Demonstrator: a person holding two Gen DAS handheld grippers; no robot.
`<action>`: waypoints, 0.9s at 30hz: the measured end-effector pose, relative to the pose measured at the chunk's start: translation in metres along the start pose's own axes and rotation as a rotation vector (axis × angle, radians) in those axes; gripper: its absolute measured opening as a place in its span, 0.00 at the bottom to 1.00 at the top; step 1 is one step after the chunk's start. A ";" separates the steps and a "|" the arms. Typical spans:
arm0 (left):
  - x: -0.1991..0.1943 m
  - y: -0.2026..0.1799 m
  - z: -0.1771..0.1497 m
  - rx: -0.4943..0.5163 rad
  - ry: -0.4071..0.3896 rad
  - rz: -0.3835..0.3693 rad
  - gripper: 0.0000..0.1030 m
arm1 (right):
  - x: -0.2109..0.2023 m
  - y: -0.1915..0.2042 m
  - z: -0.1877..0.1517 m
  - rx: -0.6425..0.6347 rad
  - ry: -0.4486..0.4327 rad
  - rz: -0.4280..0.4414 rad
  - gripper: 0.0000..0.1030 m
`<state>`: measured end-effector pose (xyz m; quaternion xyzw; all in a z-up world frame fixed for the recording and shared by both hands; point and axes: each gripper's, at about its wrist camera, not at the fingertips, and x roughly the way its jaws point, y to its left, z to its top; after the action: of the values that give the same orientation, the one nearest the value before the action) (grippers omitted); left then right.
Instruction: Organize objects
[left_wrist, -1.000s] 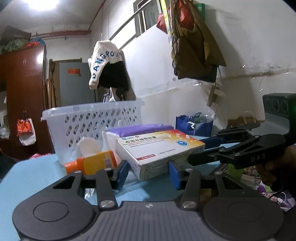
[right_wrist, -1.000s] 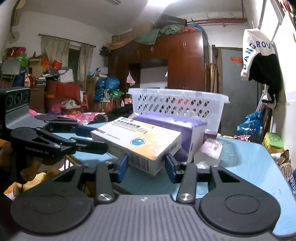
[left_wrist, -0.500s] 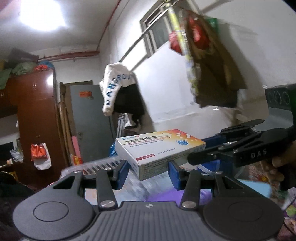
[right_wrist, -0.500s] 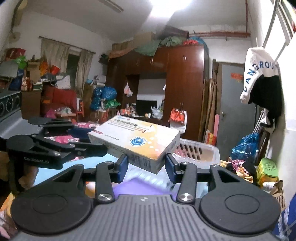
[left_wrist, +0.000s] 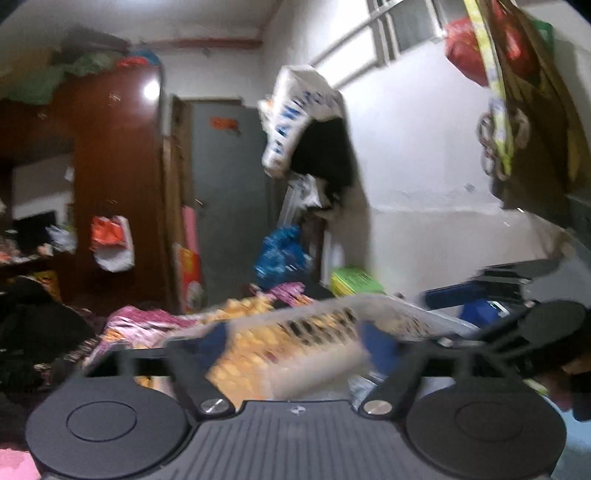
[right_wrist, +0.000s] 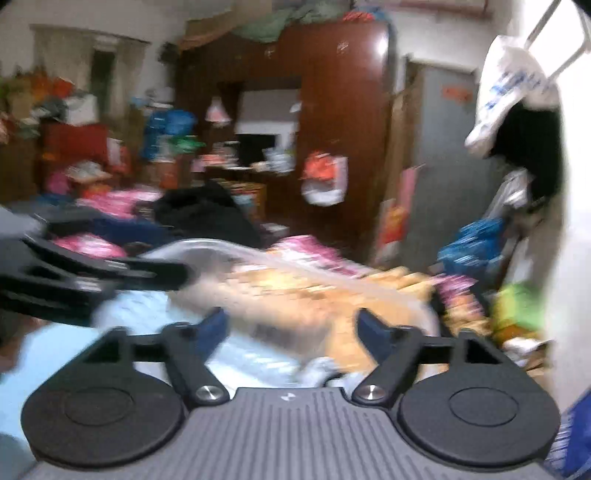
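Observation:
Both views are motion-blurred. My left gripper (left_wrist: 299, 343) is open with nothing between its blue fingers. My right gripper (right_wrist: 291, 330) is open and empty too. The white slotted basket (left_wrist: 388, 301) lies just beyond and below both grippers; its rim also shows in the right wrist view (right_wrist: 207, 245). A blurred whitish-orange shape, perhaps the medicine box (right_wrist: 295, 317), lies low in the basket between the right fingers. The right gripper shows at the right of the left wrist view (left_wrist: 517, 291), and the left gripper at the left of the right wrist view (right_wrist: 92, 277).
The light blue table top (right_wrist: 110, 332) lies under the basket. Behind are a brown wardrobe (left_wrist: 110, 184), a grey door (left_wrist: 225, 192), a white wall with hanging clothes (left_wrist: 306, 122) and bags (left_wrist: 517, 92), and floor clutter.
Both grippers held the medicine box together, lifted it over the basket, then opened wide. The box has left the fingers and dropped toward the basket.

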<state>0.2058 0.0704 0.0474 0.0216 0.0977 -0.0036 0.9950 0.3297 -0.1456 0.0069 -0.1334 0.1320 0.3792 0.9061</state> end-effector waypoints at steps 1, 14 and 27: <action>-0.010 0.001 -0.003 -0.002 -0.020 0.008 0.93 | -0.008 0.001 -0.004 -0.003 -0.017 -0.025 0.96; -0.119 -0.018 -0.078 -0.081 -0.086 -0.096 0.94 | -0.138 -0.001 -0.124 0.276 -0.151 0.007 1.00; -0.118 -0.049 -0.119 -0.013 -0.030 -0.173 0.93 | -0.124 -0.006 -0.131 0.264 -0.185 0.091 0.97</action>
<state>0.0663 0.0271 -0.0480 0.0065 0.0843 -0.0892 0.9924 0.2321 -0.2750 -0.0719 0.0283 0.1027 0.4097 0.9060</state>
